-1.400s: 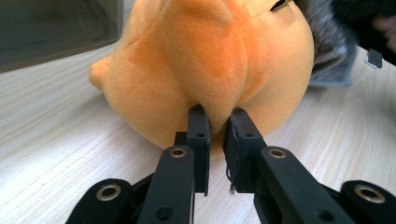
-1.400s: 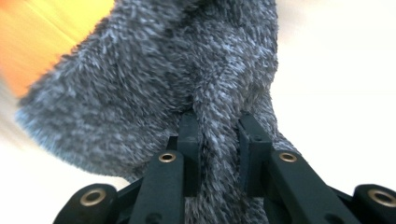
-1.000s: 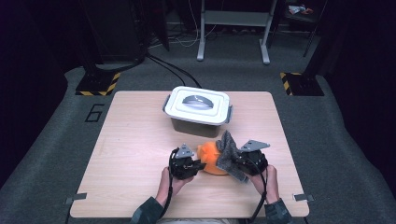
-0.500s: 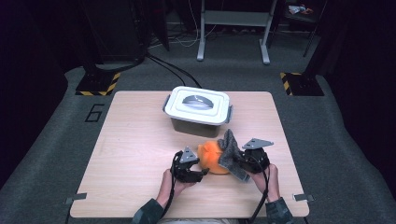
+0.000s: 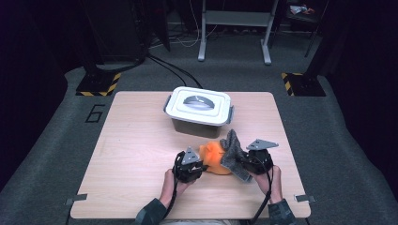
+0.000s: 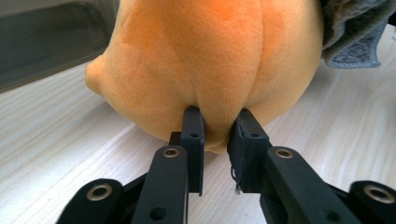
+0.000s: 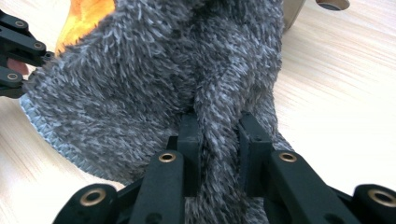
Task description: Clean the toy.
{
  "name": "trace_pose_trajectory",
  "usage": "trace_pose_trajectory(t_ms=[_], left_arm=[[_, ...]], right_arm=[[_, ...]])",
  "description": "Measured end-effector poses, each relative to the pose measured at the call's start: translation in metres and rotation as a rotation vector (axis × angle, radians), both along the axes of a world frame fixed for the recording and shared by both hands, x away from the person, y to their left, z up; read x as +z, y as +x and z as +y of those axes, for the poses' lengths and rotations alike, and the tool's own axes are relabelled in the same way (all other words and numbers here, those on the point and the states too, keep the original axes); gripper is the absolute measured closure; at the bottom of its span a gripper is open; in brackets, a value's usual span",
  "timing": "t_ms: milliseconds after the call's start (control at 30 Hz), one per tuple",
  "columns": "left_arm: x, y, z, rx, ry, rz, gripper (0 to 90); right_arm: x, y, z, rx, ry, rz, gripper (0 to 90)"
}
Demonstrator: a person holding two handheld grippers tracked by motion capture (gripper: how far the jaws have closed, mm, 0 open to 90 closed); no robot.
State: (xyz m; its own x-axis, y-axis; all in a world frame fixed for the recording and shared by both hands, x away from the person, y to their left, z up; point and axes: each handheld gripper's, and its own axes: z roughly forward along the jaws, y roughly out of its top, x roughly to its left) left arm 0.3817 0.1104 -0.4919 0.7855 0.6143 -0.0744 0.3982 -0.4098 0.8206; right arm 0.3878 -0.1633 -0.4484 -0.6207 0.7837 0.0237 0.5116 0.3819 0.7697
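A table stands on a floor; a lidded box sits on it, behind the middle; in front of the box, toward the near edge, a soft toy rests on the tabletop; a fuzzy cloth lies against the toy's right side, partly over it; the left gripper is at the toy's left, the right gripper at the cloth's right; two hands come in from the near edge.

An orange plush toy, round and soft, is sitting on the near part of the table, its fuzzy surface bulging. A shaggy grey cloth is draping over its right side, bunched and partly lifted.
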Motion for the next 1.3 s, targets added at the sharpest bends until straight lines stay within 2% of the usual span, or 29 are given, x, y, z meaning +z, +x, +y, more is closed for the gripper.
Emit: trace_pose_trajectory(t_ms=[167,367,433,467,567,600,633,667,900,1000,1233,1300], left_arm=[[0.005,-0.001,0.000,-0.010,-0.008,0.008,79.1],[0.015,-0.004,0.003,-0.019,-0.034,0.051,80.0],[0.016,-0.004,0.003,-0.022,-0.035,0.054,80.0],[0.019,-0.006,0.001,-0.020,-0.042,0.063,80.0],[0.021,-0.007,-0.001,-0.025,-0.041,0.066,80.0],[0.022,-0.009,-0.003,-0.022,-0.034,0.057,80.0],[0.022,-0.009,-0.003,-0.022,-0.034,0.057,79.9],[0.021,-0.009,-0.003,-0.024,-0.029,0.059,79.9],[0.016,-0.002,0.000,-0.006,-0.043,0.094,79.9],[0.013,0.001,0.001,-0.005,-0.047,0.115,79.9],[0.012,0.003,0.003,-0.001,-0.054,0.120,79.8],[0.011,0.003,0.003,-0.001,-0.054,0.119,79.7]], right_arm=[[0.004,-0.002,-0.004,-0.008,0.004,-0.012,74.2],[0.016,-0.009,-0.004,-0.010,0.031,-0.057,74.2],[0.019,-0.011,-0.003,-0.004,0.035,-0.059,74.1],[0.024,-0.014,0.002,0.021,0.049,-0.080,74.1],[0.028,-0.017,0.009,0.042,0.052,-0.088,74.1],[0.031,-0.018,0.020,0.067,0.038,-0.100,73.9],[0.031,-0.018,0.020,0.067,0.038,-0.100,73.9],[0.031,-0.017,0.029,0.062,0.001,-0.104,73.9],[0.021,-0.007,0.028,0.060,0.005,-0.080,74.2],[0.013,-0.004,0.020,0.031,-0.002,-0.058,74.2],[0.001,-0.001,0.007,-0.004,-0.015,-0.021,74.3],[-0.005,0.000,0.002,-0.021,-0.034,-0.001,74.3]])
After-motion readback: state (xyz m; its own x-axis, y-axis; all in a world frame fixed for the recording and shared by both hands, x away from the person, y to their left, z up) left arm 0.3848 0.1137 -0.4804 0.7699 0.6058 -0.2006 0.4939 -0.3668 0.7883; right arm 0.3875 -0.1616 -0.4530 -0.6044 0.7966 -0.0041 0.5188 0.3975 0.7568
